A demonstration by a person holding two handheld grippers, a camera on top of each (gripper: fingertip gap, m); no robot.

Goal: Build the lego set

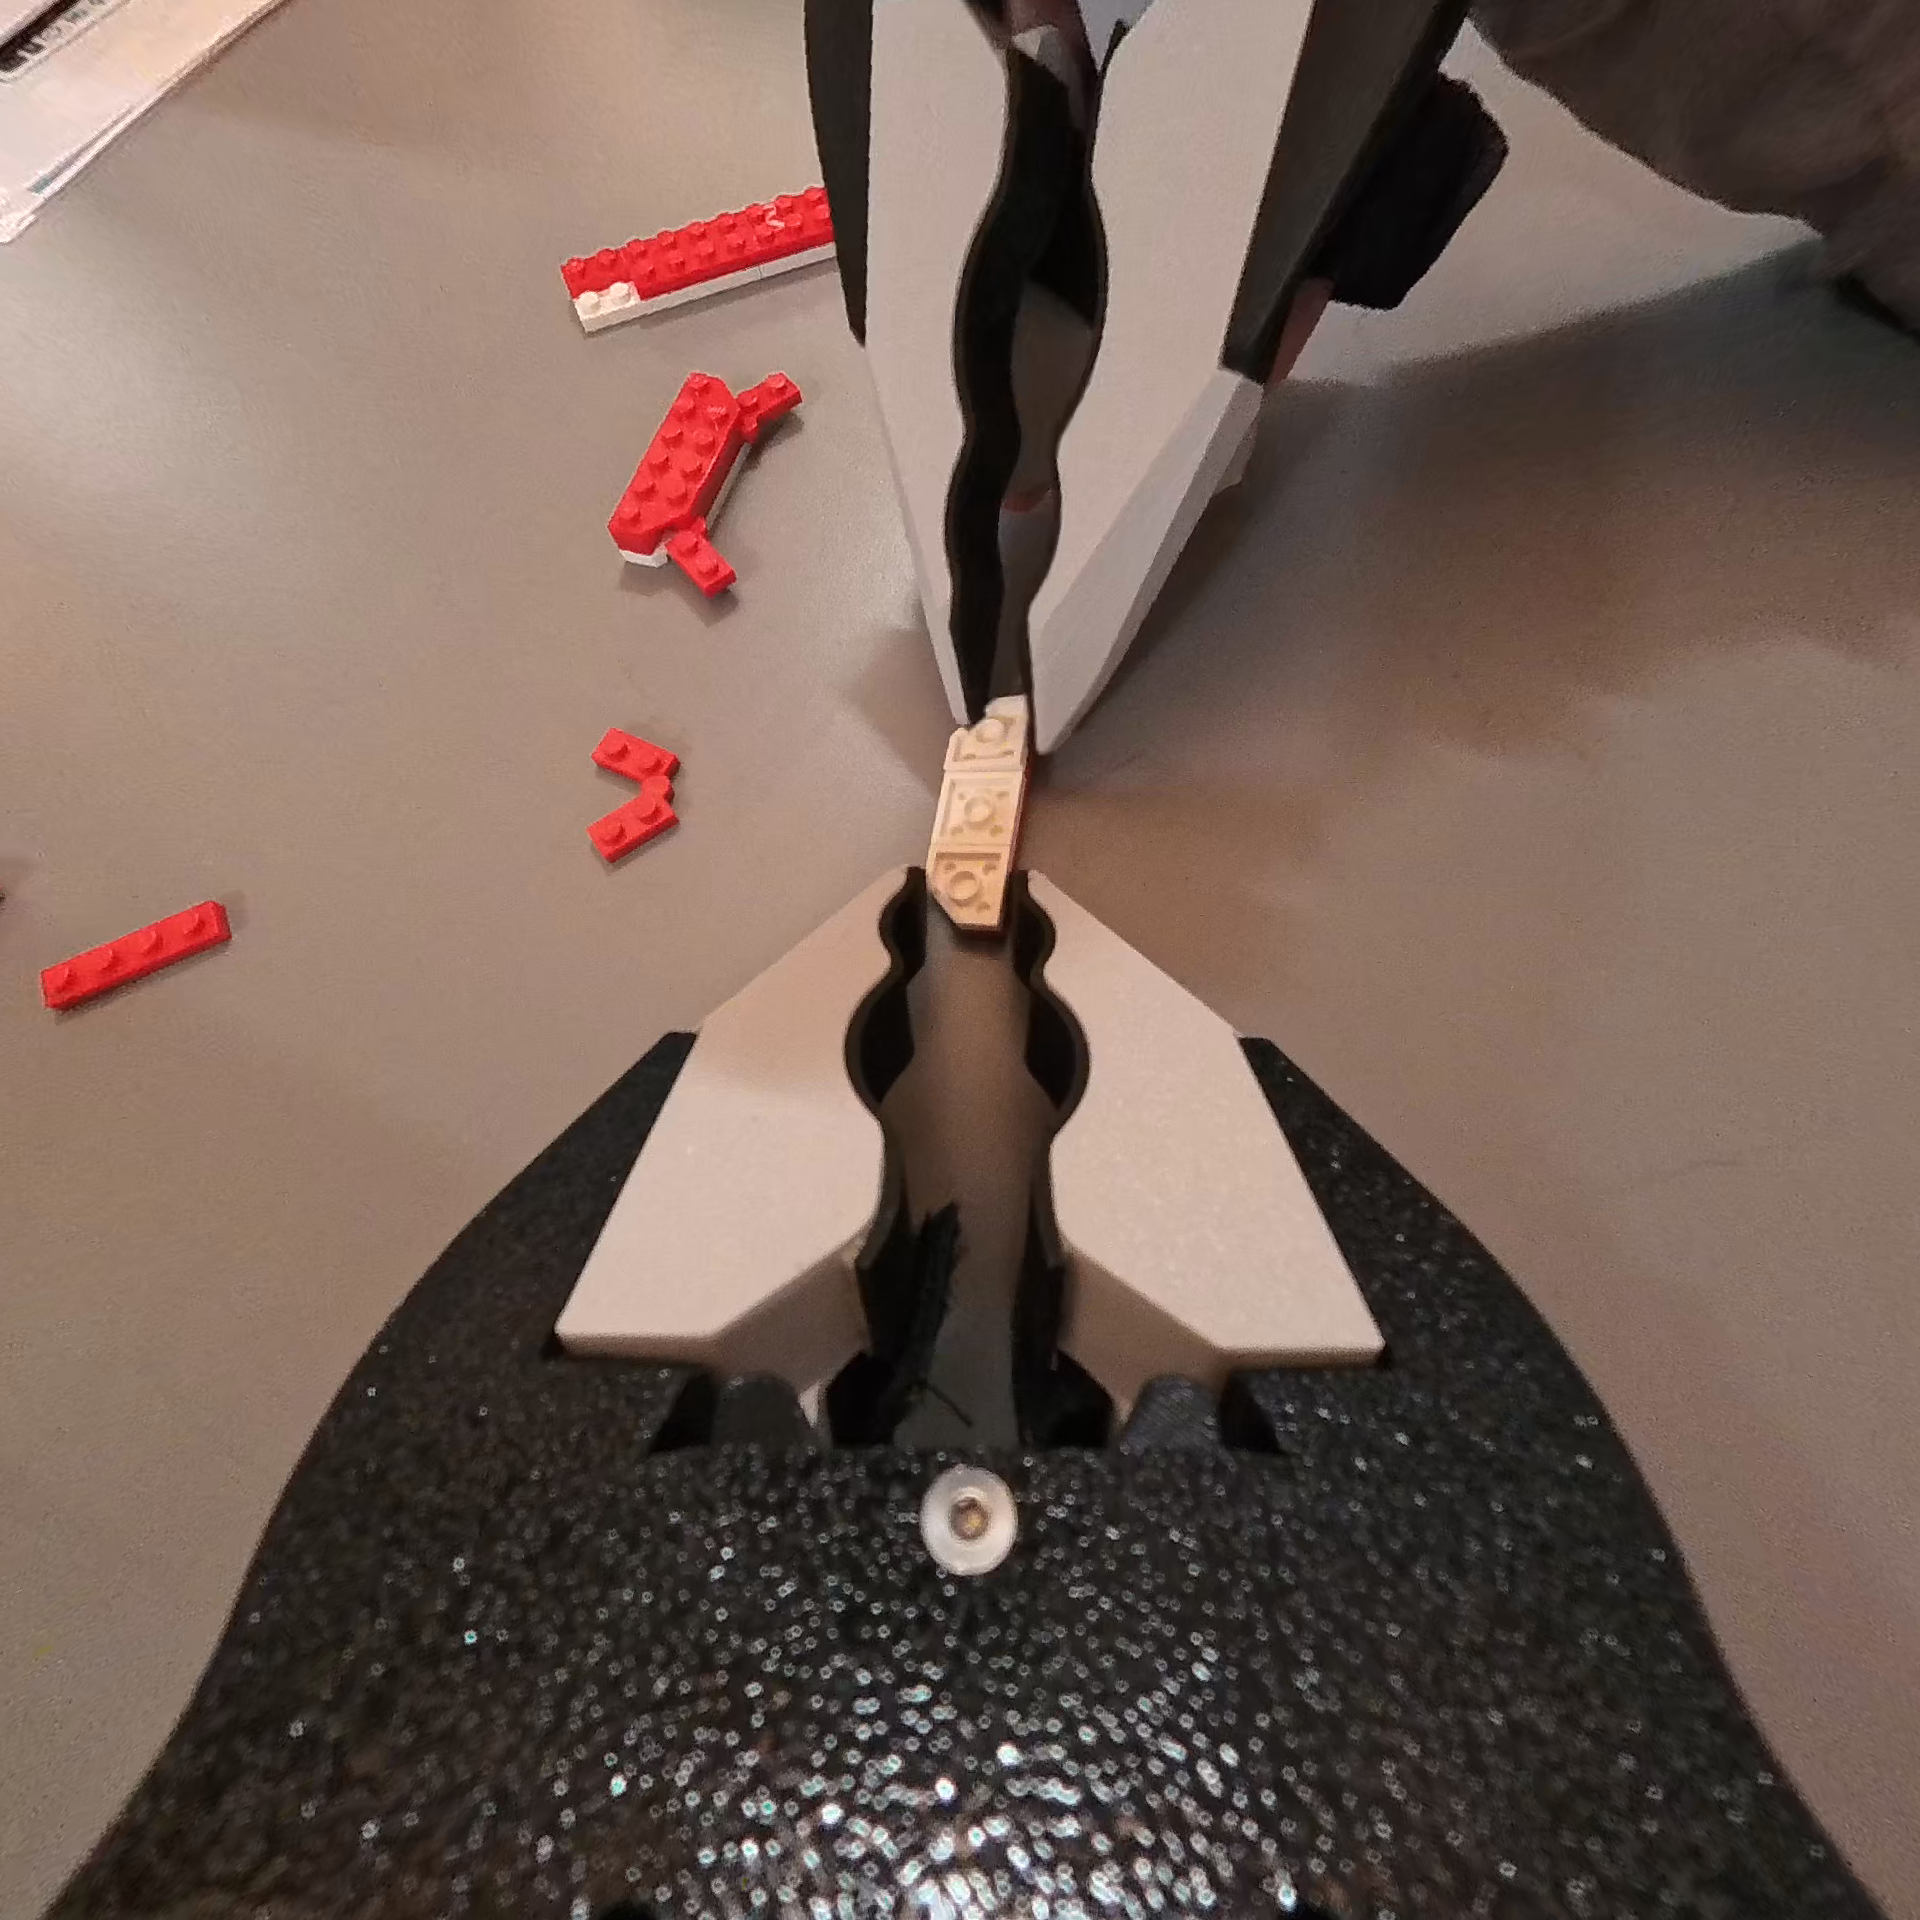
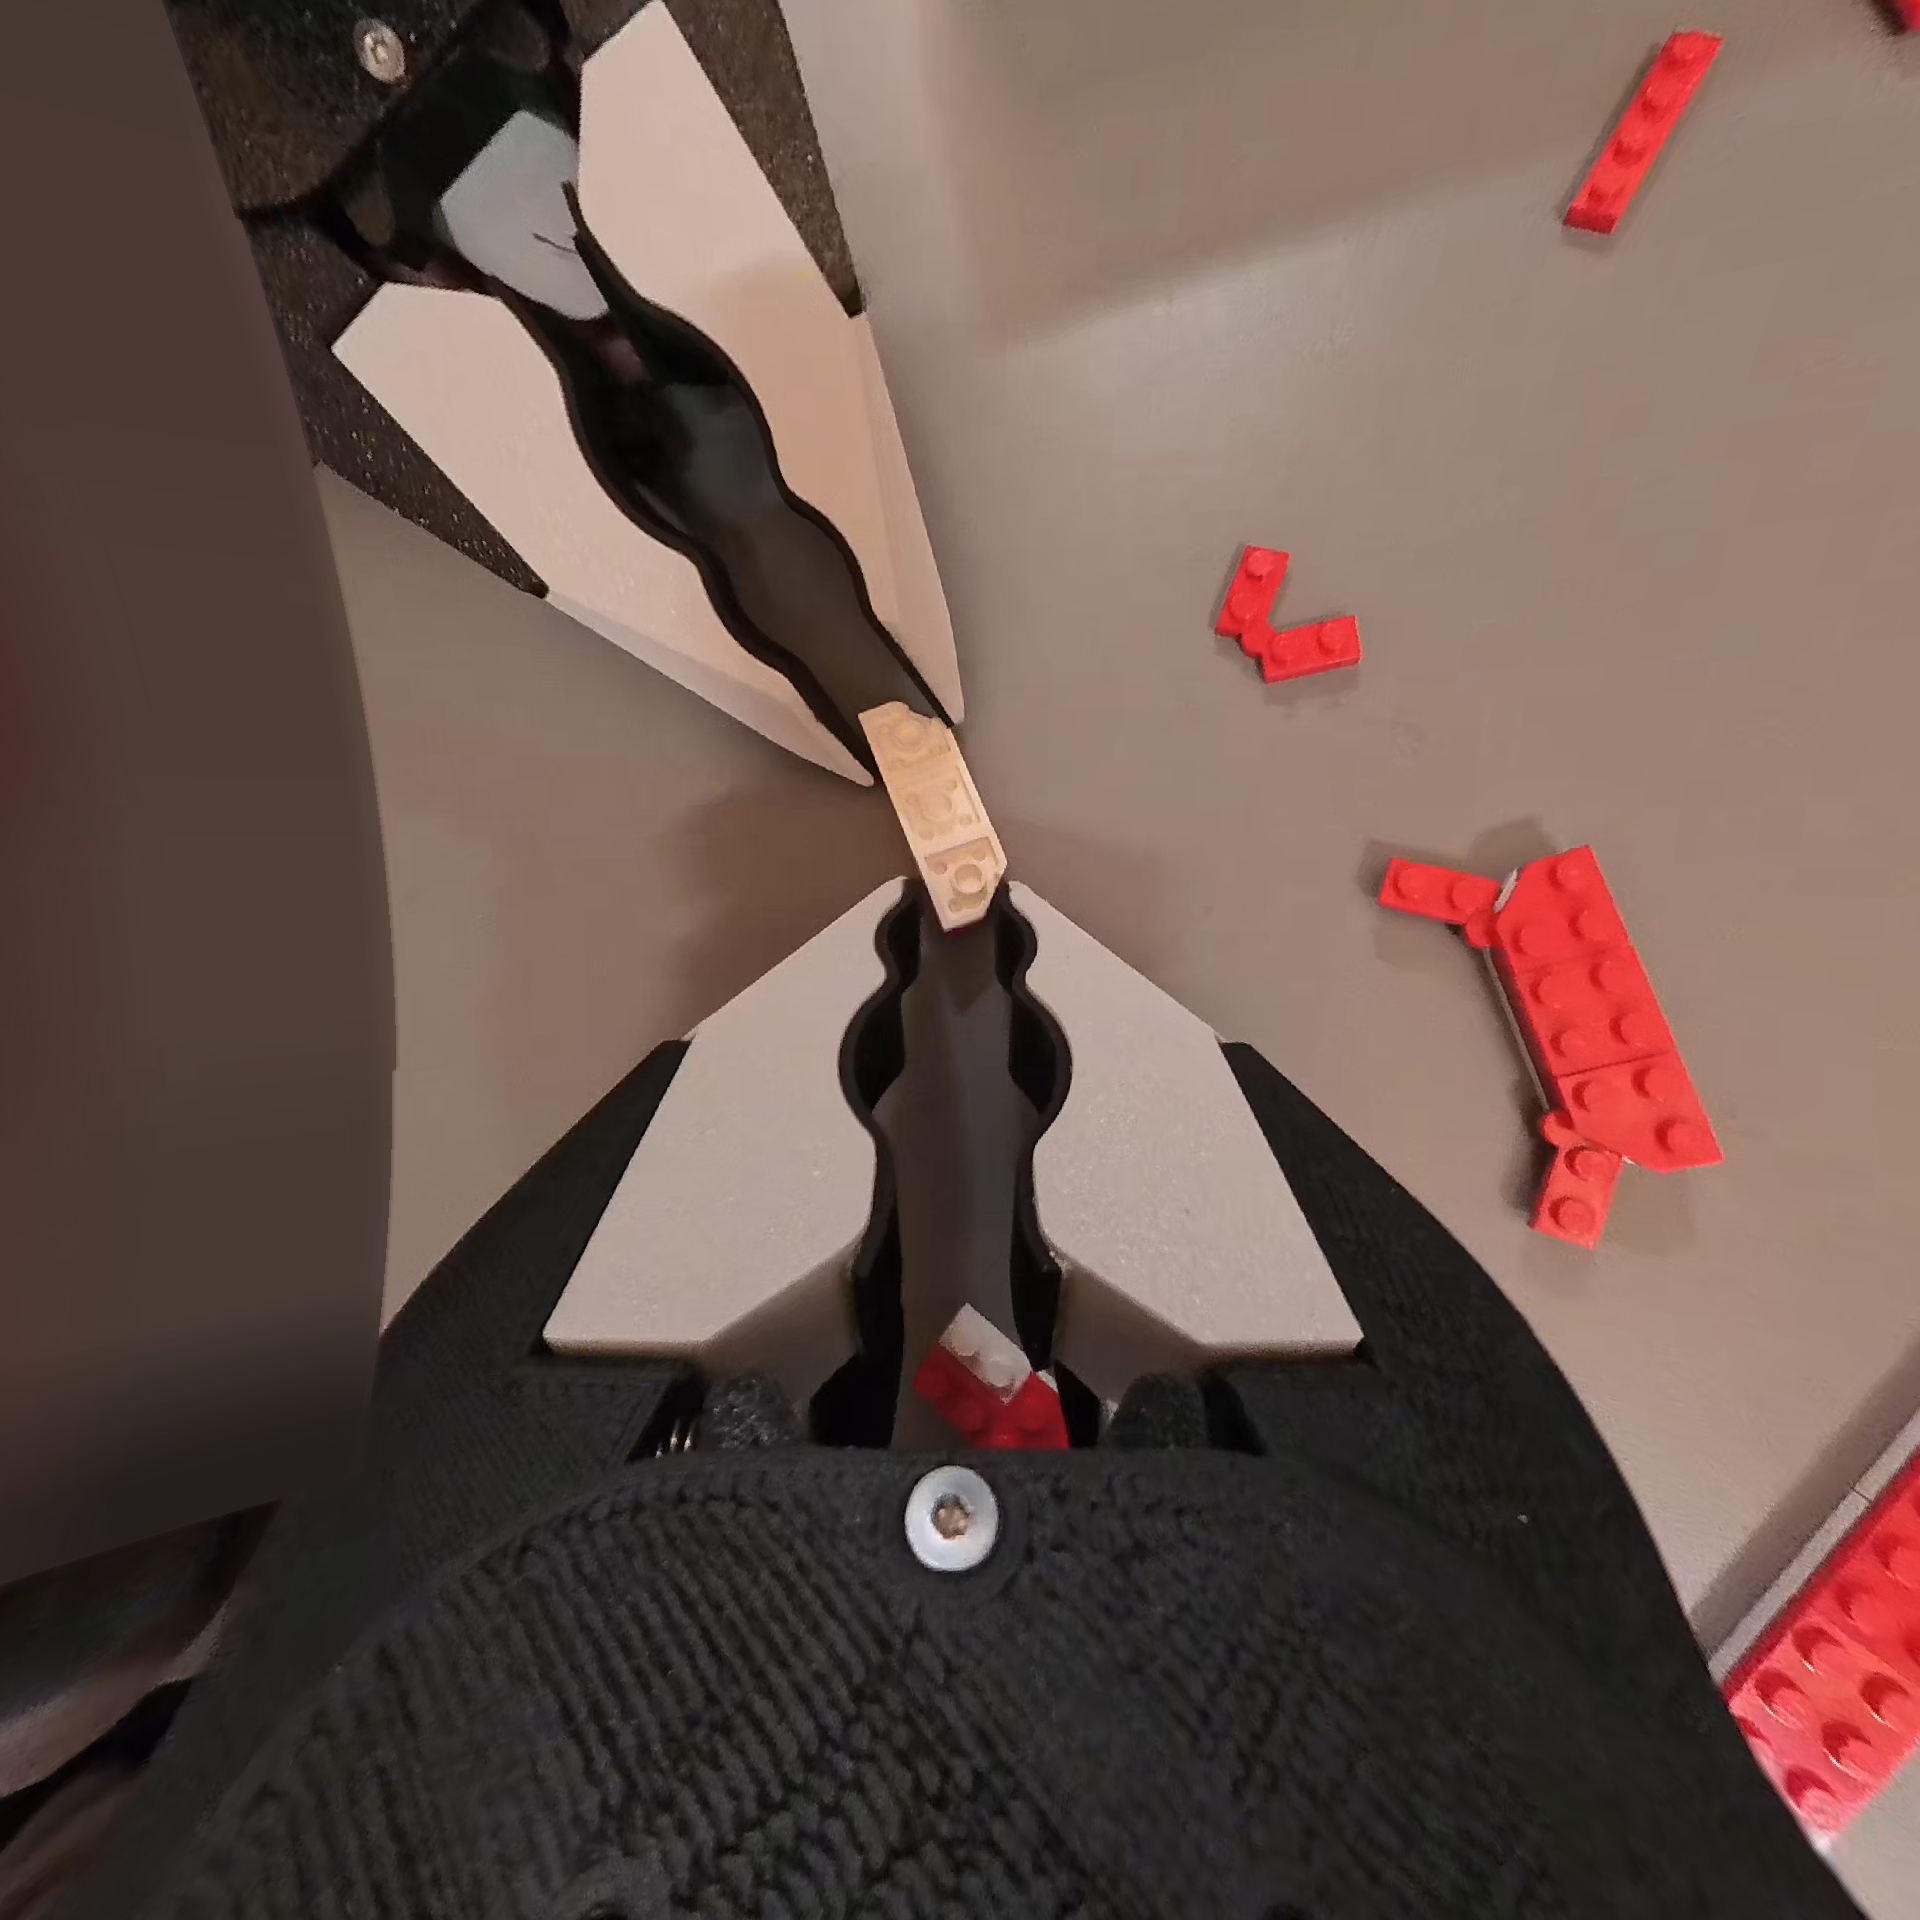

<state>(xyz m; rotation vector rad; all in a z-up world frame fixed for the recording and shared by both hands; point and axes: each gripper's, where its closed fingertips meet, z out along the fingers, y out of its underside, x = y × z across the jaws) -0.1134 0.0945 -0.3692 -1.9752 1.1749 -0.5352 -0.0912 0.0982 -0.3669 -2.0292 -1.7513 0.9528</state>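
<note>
A small narrow lego piece [image 1: 971, 821], cream-white on its underside with a thin red edge, is held above the grey table [image 1: 1455, 935] between both grippers. My left gripper [image 1: 971, 899] is shut on its near end. The right gripper [image 1: 1003, 717] comes down from the top and is shut on its far end. In the right wrist view the same piece [image 2: 940, 810] runs from my right gripper [image 2: 956, 904] up to the left gripper [image 2: 909, 743]. The piece's stud side is hidden.
Lying on the table to the left are a long red and white assembly [image 1: 707, 255], a red wedge assembly [image 1: 681, 478], two small red plates in a V [image 1: 634, 795] and a red strip plate [image 1: 135, 956]. A paper sheet [image 1: 94, 83] lies far left. A sleeve [image 1: 1714, 104] is at top right. Left and right tips are no more than a few centimetres apart.
</note>
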